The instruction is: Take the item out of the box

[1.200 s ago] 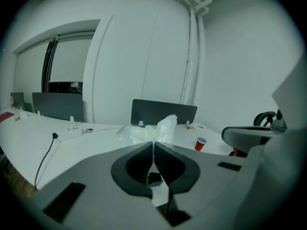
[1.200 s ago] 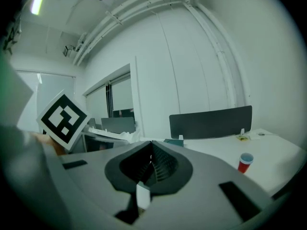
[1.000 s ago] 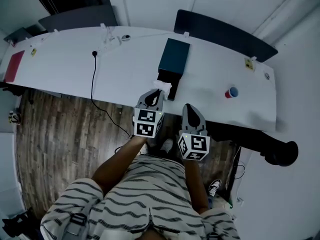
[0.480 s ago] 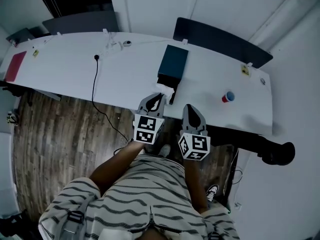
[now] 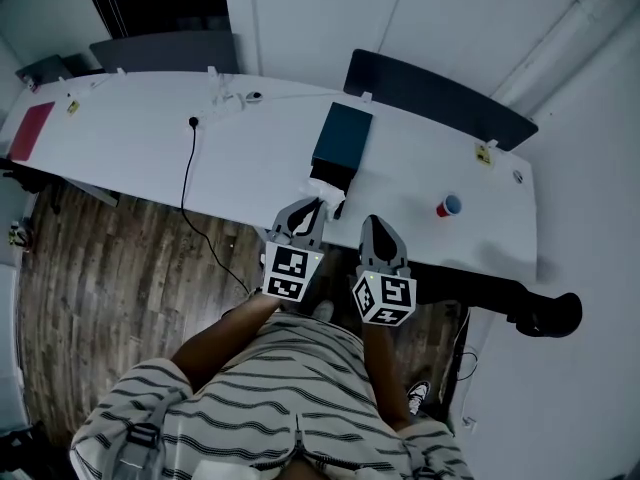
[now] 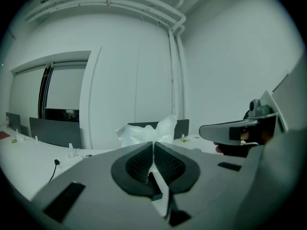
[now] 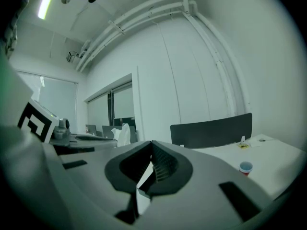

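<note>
A dark teal box [image 5: 343, 135] lies on the white table [image 5: 150, 148], its black open end [image 5: 333, 177] facing me. My left gripper [image 5: 313, 204] is just in front of that end, shut on a crumpled white plastic-wrapped item [image 5: 324, 190]. In the left gripper view the item [image 6: 148, 131] sticks up beyond the closed jaws of the left gripper [image 6: 153, 143], clear of the box. My right gripper [image 5: 375, 223] hovers beside it at the table's near edge. Its jaws meet at the tip with nothing between them in the right gripper view [image 7: 151, 143], where the item [image 7: 122, 134] shows at the left.
A small red cup [image 5: 446, 207] stands on the table to the right [image 7: 245, 167]. A black cable [image 5: 186, 173] runs across the table and over its near edge. A dark red flat thing [image 5: 26, 131] lies at the far left. A dark panel [image 5: 430, 93] stands behind the table.
The left gripper has drawn back a little from the box's open end and risen, with the white item still in it. The right gripper has hardly moved.
</note>
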